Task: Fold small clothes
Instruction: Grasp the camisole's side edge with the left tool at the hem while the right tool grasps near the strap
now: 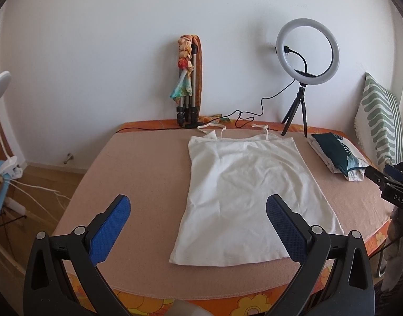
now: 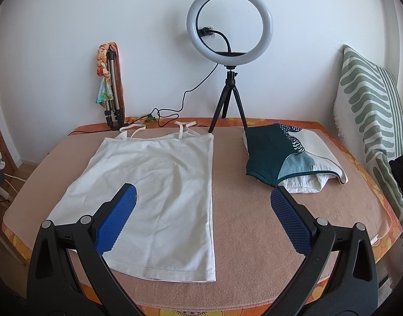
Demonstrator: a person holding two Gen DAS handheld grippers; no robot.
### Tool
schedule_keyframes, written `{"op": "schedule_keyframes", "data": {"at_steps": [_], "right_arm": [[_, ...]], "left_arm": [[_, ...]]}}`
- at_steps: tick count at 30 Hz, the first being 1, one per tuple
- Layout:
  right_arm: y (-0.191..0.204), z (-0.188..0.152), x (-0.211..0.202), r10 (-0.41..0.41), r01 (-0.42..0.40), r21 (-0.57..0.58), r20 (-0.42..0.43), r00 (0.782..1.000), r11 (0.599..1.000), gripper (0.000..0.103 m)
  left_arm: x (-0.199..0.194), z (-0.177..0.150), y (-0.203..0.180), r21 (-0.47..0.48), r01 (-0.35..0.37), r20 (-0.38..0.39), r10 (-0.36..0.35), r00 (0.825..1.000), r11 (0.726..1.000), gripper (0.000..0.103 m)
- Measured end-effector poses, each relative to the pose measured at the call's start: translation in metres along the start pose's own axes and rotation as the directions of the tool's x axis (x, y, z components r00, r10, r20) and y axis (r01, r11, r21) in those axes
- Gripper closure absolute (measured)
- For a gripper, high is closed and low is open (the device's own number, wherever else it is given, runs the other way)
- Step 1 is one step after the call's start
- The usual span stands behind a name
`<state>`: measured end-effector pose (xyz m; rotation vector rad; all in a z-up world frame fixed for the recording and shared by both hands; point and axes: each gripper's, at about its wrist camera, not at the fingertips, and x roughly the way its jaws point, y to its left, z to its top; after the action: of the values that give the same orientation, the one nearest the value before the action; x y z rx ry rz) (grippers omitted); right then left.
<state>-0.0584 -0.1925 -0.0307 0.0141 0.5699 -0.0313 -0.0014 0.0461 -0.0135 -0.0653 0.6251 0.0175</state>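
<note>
Here, a white camisole point(image 1: 243, 192) is shown spread flat on the table point(image 1: 138, 163), straps at 12 o'clock. Both the left gripper point(image 1: 198, 223) and right gripper point(image 2: 202, 216) are held spread, empty. Light, limp fabric is judged best pinched at hem corners.

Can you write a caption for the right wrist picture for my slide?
Open right gripper hovers over a flat white camisole beside folded clothes.

soft, even daylight fills both views; the white wall point(image 1: 96, 52) is bright, without glare. shadows are faint. strong fisheye bending with dark vignetted corners; focus is sharp throughout.
</note>
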Motion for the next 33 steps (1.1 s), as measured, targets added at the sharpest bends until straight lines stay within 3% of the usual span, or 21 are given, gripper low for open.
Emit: {"op": "schedule_keyframes", "data": {"at_steps": [8, 16, 23, 26, 33], "right_arm": [[0.036, 0.031, 0.011, 0.164, -0.162, -0.037, 0.051, 0.985, 0.986, 0.0], [0.097, 0.077, 0.053, 0.264, -0.276, -0.144, -0.092, 0.96, 0.95, 0.0], [0.138, 0.099, 0.1, 0.351, -0.381, -0.108, -0.226, 0.909, 0.918, 0.002], [0.155, 0.109, 0.123, 0.378, -0.413, -0.074, -0.283, 0.882, 0.908, 0.007], [0.21, 0.127, 0.177, 0.362, -0.427, -0.121, -0.357, 0.861, 0.896, 0.011]], "left_arm": [[0.034, -0.02, 0.036, -0.153, 0.017, -0.096, -0.032, 0.995, 0.988, 0.001], [0.066, -0.041, 0.038, -0.22, 0.083, -0.249, -0.138, 0.959, 0.972, 0.003], [0.088, -0.055, 0.049, -0.272, 0.113, -0.303, -0.197, 0.933, 0.956, 0.012], [0.1, -0.06, 0.053, -0.286, 0.107, -0.333, -0.204, 0.921, 0.952, 0.024], [0.122, -0.072, 0.062, -0.364, 0.115, -0.372, -0.257, 0.892, 0.924, 0.025]]}}
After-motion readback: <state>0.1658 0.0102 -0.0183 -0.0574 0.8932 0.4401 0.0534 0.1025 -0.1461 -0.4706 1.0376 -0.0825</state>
